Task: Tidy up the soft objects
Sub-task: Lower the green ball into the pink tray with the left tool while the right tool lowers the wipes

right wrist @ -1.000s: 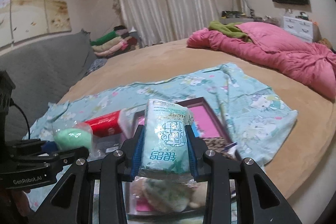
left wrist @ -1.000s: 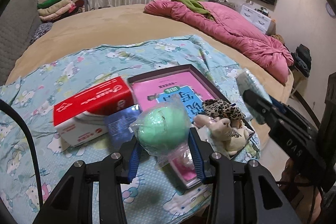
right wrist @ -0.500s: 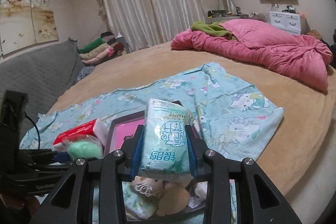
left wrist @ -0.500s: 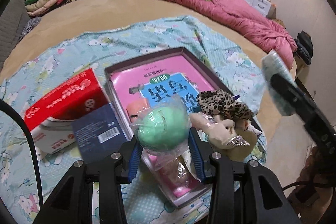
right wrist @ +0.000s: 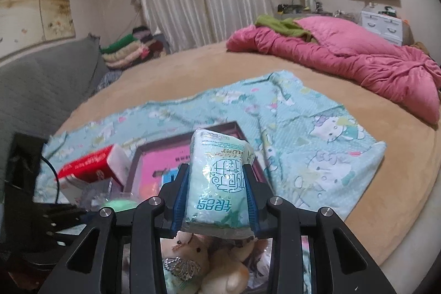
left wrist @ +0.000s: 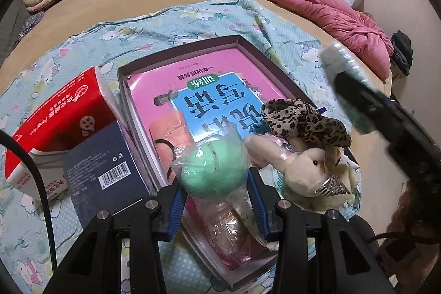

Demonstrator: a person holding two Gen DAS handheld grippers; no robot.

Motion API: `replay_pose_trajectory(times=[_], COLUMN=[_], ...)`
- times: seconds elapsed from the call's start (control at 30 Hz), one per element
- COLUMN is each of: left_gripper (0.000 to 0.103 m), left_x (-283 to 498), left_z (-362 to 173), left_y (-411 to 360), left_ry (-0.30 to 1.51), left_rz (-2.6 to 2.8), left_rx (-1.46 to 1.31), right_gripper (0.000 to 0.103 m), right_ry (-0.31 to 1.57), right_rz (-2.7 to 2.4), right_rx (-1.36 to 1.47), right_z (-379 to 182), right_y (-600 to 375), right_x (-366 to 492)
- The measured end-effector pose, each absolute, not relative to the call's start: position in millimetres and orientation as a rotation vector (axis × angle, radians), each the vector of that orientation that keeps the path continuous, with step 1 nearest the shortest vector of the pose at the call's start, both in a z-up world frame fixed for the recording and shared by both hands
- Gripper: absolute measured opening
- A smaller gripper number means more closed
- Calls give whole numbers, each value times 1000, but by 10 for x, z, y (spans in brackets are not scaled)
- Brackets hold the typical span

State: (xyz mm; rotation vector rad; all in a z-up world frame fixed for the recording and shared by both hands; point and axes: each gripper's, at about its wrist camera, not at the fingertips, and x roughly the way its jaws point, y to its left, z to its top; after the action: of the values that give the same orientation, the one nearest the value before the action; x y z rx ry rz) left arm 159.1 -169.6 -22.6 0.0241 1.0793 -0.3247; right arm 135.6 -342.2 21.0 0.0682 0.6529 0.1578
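My left gripper (left wrist: 215, 200) is shut on a green ball in a clear plastic bag (left wrist: 213, 170), hanging low over the near end of a shallow dark box (left wrist: 237, 39). A pink book (left wrist: 206, 95), a cream plush toy (left wrist: 308, 170) and a leopard-print cloth (left wrist: 303, 120) lie in the box. My right gripper (right wrist: 216, 197) is shut on a pale green tissue pack (right wrist: 217, 181), held upright above the plush toy (right wrist: 190, 250). In the left wrist view the right gripper and its tissue pack (left wrist: 341, 65) come in from the right.
A red tissue box (left wrist: 58, 117) and a dark blue carton (left wrist: 102, 167) sit left of the box on a cartoon-print sheet (left wrist: 176, 18). A pink quilt (right wrist: 358, 65) lies at the far side of the tan bed; folded clothes (right wrist: 124, 51) are stacked at the back left.
My left gripper has come forward and down over the box with the bagged ball. The right gripper has moved with its tissue pack and now sits over the plush toy.
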Motion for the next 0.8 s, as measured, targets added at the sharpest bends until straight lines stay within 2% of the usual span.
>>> replay_pose_trajectory(times=[0.5,0.8], left_gripper=[44,44], left_x=[1624,1625], left_z=[-308,-350], left_y=[-1705,-1647], left_ry=[1088,1092], left_rz=[-334,-339], left_rx=[20,-12], right_gripper=[38,42], right_ry=[795,800], right_rz=[165,182], right_rx=[18,4], right_z=[-254,-338], right_y=[-3328,-3315], right_x=[1620,1622])
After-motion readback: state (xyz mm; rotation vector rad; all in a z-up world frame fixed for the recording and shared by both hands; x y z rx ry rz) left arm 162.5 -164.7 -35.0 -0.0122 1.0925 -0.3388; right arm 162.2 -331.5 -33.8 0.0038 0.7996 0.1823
